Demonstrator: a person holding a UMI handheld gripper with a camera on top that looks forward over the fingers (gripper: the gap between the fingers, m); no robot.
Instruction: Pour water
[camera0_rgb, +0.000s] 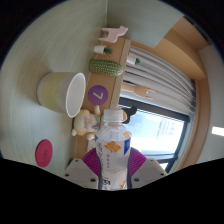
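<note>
My gripper (114, 165) is shut on a clear plastic water bottle (114, 150) with an orange-and-white label and a white cap; both purple pads (94, 160) press on its sides. The view is rolled to one side. Beyond the bottle's cap, a cream paper cup (63, 92) stands on a white table (30, 60), its open mouth showing. The bottle's cap is on and points toward the cup's side.
A purple round disc (97, 94) lies next to the cup, a pink one (43, 152) nearer me. A small figure (86, 127) stands by the bottle's cap. A green ribbed object (105, 67) and a pink toy (112, 36) sit farther off. Curtains and a window (160, 125) lie beyond.
</note>
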